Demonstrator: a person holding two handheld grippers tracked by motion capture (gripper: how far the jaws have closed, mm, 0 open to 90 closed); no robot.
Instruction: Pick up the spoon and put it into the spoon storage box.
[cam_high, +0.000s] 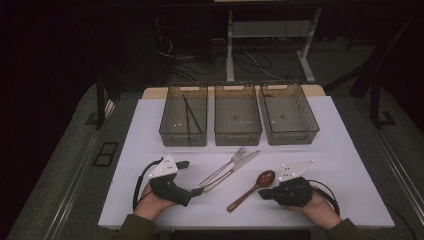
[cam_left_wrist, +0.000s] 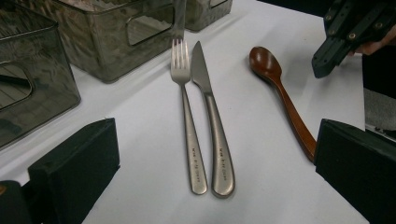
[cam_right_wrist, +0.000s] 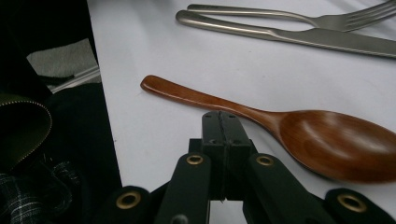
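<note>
White tabletop (cam_high: 325, 150) is bearing a wooden spoon (cam_high: 252, 187); left gripper (cam_high: 196, 191) is gaping wide beside it, right gripper (cam_high: 263, 194) is sitting pinched closed, empty.

Two black grippers, left (cam_high: 192, 176) and right (cam_high: 263, 194), each topped by a grey triangular plate and trailed by a black cable; olive sleeves are worn.

High view: fixed overhead, facing forward and down; whole white table (cam_high: 320, 150) mid-frame, three bins across its upper half. Left gripper view: low and close over the tabletop, looking between its wide-apart jaws at fork (cam_left_wrist: 187, 116), knife (cam_left_wrist: 212, 121) and wooden spoon (cam_left_wrist: 275, 86); other claw (cam_left_wrist: 329, 58) at upper right. Right gripper view: closer still, behind its own touching jaws. All three views share the cutlery.
</note>
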